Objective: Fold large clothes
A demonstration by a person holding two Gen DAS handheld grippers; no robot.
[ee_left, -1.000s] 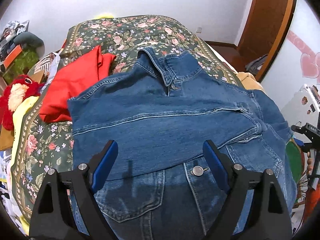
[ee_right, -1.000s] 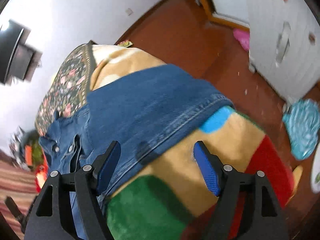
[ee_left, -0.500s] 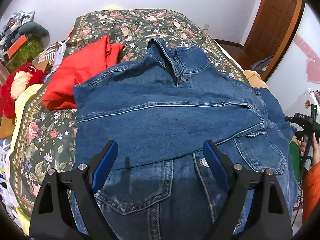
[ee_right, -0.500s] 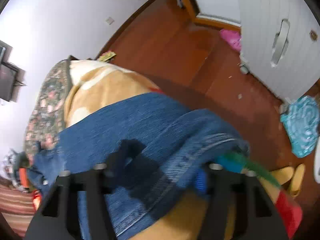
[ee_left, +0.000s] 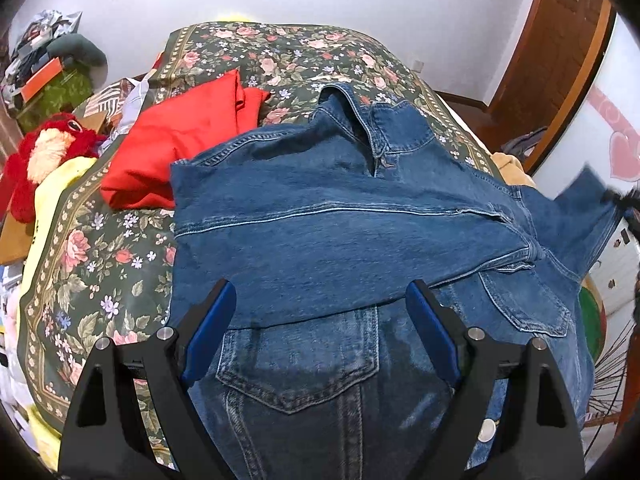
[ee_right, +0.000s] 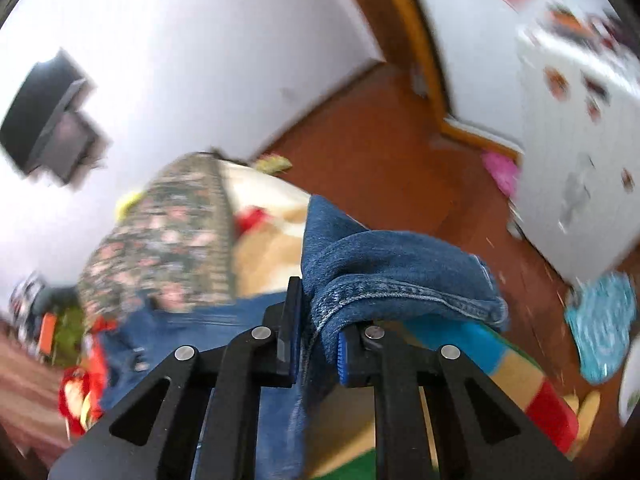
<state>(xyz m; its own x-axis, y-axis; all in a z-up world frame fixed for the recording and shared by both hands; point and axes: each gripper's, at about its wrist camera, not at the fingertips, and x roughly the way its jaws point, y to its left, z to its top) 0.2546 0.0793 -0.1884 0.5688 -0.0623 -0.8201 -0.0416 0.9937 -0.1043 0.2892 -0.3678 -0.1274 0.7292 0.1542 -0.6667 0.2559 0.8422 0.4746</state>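
On the floral bed (ee_left: 120,264), denim jacket (ee_left: 340,232); right tool (ee_right: 316,344) clamping its sleeve (ee_right: 400,280), left tool (ee_left: 320,320) wide.

Left wrist view sharp, evenly lit and bright, soft shadow under the open black left gripper (ee_left: 320,320) on the blue denim jacket (ee_left: 344,240). Right wrist view heavily motion-blurred, walls and floor smeared. Strong fisheye bending, dark vignette at corners in both.

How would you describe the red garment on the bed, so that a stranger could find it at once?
Start from the bed with the dark floral bedspread. On it lies a blue denim jacket; the red garment lies beside the jacket's far left corner, partly folded. It is plain, smooth cloth, unlike the fluffy red plush toy off the bed's left edge.
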